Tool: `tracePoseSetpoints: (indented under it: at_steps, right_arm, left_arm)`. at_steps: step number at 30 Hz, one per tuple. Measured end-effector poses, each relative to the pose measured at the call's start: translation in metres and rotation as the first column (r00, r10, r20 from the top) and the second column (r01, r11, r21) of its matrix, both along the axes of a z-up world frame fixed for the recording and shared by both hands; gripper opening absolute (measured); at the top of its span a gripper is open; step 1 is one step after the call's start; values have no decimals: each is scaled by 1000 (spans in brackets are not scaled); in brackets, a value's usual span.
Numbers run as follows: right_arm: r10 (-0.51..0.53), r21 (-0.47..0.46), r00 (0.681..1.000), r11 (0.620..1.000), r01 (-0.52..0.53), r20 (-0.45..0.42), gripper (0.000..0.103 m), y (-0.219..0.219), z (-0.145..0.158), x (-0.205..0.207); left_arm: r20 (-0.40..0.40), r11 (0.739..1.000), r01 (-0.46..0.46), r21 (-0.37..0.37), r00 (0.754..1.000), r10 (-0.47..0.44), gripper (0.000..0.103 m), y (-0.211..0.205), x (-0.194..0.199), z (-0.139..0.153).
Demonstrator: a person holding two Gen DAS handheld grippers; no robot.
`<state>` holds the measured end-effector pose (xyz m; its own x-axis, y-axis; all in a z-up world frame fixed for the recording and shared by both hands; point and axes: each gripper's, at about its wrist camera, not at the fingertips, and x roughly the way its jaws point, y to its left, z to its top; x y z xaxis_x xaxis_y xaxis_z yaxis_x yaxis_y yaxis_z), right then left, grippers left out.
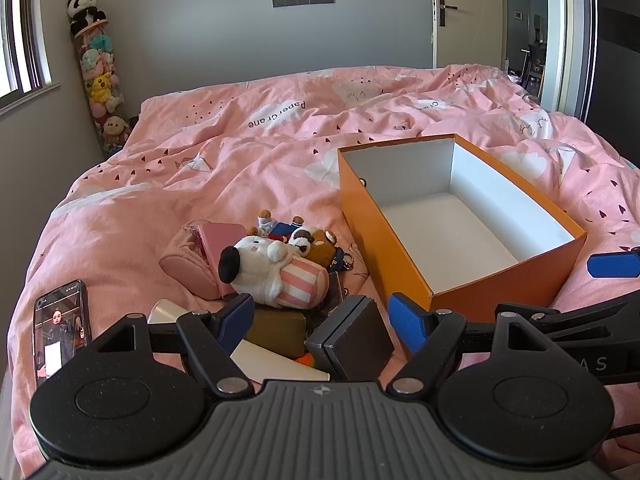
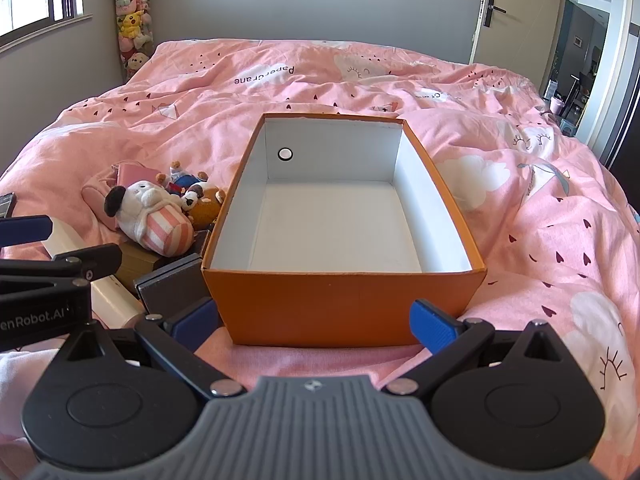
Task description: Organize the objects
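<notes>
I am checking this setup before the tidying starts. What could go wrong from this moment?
1. The white plush dog lies on top of the pile beside the orange box. Pulling it out may drag the small bear plush and its keyring along.
2. The box sits on a soft, wrinkled duvet, so a push on its wall could tip or slide it.
3. The phone lies close to the open left claw and could be knocked.
</notes>
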<state>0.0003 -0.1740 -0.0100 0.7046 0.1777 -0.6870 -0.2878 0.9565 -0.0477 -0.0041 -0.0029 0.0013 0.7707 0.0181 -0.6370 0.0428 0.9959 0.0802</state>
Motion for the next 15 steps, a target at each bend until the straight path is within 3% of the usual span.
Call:
tracePoseSetpoints:
  at_steps: [15]
  right_arm:
    - [-5,-2,1000,1000,5,-7,102,0,-3,-1]
  left_arm:
    - [-7,1000,-4,3,1000,4,90,-1,1,0]
